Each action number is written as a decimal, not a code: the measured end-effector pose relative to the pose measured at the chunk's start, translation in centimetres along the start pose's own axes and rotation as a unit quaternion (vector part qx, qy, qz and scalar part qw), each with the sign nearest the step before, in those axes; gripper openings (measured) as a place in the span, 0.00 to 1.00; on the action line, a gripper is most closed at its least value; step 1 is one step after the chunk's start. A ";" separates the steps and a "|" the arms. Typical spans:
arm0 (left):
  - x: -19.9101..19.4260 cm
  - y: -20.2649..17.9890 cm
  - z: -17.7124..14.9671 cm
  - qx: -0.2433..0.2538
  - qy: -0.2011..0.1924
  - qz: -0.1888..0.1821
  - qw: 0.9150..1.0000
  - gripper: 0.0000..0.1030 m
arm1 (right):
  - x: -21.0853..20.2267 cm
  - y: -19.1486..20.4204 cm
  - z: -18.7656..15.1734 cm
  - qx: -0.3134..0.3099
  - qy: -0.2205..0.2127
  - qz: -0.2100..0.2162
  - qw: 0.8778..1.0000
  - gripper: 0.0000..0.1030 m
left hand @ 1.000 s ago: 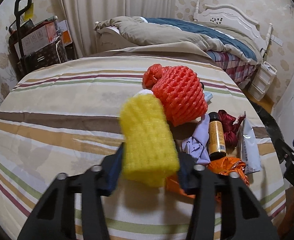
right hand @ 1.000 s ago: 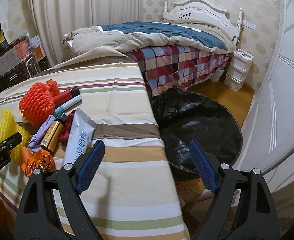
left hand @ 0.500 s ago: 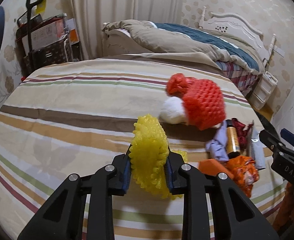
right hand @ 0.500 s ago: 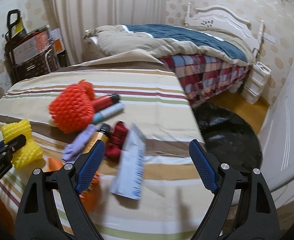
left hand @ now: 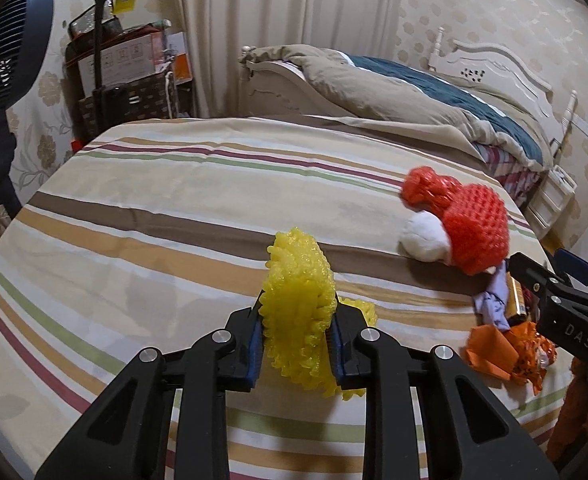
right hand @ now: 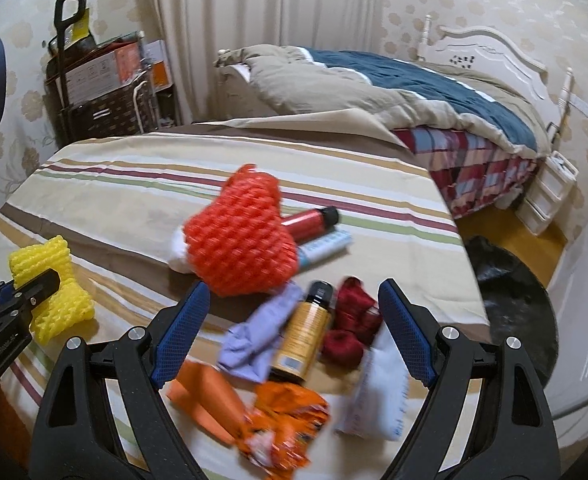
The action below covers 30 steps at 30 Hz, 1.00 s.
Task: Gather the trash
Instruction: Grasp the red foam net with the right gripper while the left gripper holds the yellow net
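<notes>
My left gripper [left hand: 297, 330] is shut on a yellow foam fruit net [left hand: 298, 304], which rests low on the striped tablecloth [left hand: 174, 216]; the net also shows in the right wrist view [right hand: 50, 280]. My right gripper [right hand: 290, 328] is open and empty above a trash pile: a red foam net [right hand: 242, 248], a lilac cloth [right hand: 254, 340], an amber bottle [right hand: 303, 336], dark red yarn [right hand: 351, 324], an orange wrapper [right hand: 270, 416] and a white pouch [right hand: 377, 396]. A black-lined trash bin [right hand: 517, 312] stands on the floor to the right of the table.
A red tube [right hand: 309, 220] and a pale blue tube [right hand: 325, 246] lie behind the red net, with a white ball [left hand: 423, 236] beside it. A bed [right hand: 413, 96] stands behind the table. A cart with boxes [left hand: 122, 76] and a fan [left hand: 2, 80] stand at the left.
My left gripper has closed on the yellow net and drawn back left with it. My right gripper has swung left from over the bin to over the trash pile, still open.
</notes>
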State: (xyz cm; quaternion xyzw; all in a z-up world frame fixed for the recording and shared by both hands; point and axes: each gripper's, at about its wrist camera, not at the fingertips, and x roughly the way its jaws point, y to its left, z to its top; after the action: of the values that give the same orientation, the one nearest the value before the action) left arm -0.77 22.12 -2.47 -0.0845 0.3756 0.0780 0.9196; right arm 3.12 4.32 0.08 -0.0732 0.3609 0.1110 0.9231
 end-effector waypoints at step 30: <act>-0.8 -0.3 0.8 0.005 -0.018 -0.002 1.000 0.26 | 0.6 0.5 1.4 0.002 -0.001 0.027 1.000 0.33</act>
State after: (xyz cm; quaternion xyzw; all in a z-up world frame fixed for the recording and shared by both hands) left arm -0.79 21.95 -1.31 -0.0792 0.3589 0.0758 0.9269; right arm 4.31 5.15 0.69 -0.0619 0.3622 0.1355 0.9201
